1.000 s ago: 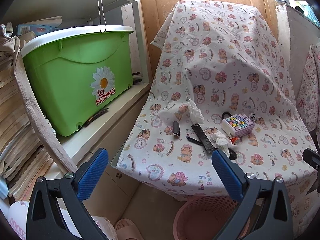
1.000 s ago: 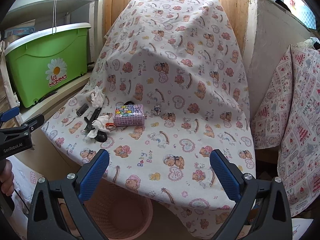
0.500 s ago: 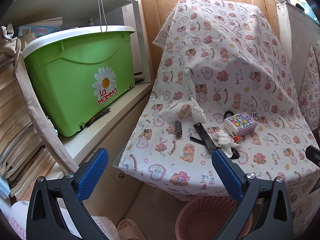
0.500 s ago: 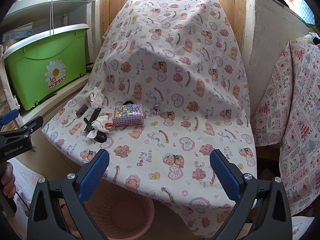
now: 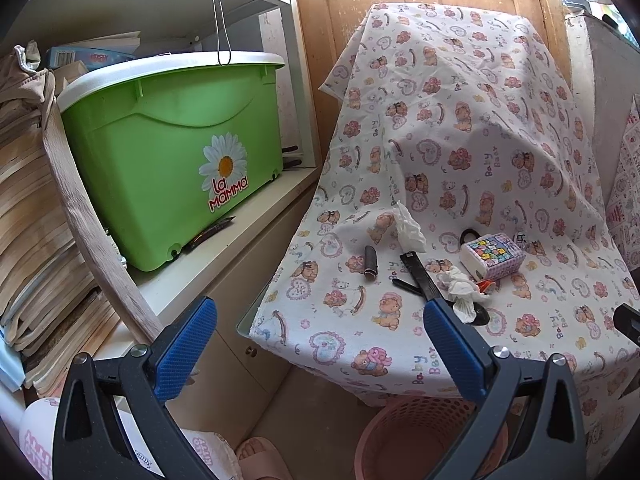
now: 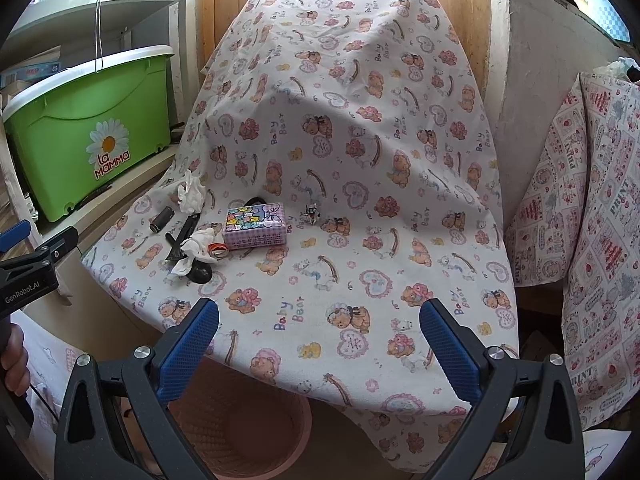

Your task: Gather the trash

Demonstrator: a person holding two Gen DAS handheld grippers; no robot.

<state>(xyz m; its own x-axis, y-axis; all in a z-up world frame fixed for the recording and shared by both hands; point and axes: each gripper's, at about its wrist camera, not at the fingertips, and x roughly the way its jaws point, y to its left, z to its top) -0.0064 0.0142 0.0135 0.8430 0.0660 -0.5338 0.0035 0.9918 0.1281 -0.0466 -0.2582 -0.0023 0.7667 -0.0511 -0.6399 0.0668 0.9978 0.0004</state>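
Left wrist view: the left gripper hangs in the air with its blue-padded jaws spread wide and nothing between them, short of the near edge of a table draped in a teddy-bear cloth. The trash lies on that cloth, well ahead of the jaws: a crumpled white tissue towards the back, and a second crumpled tissue nearer, lying partly over a flat black strip and just beside a small pink patterned box. A short dark tube lies to the left of the strip, apart from it. A pink basket stands on the floor under the near edge of the table, and a green storage bin with a daisy label sits on a shelf to the left. A toe in a pink sandal shows at the bottom edge. In the right wrist view the right gripper is likewise wide apart and empty, held over the near part of the cloth, with the same clutter at the left side of the table: both tissues, the box, and a small crumpled wrapper just right of the box. The left gripper shows at the left edge there, with a hand below it.
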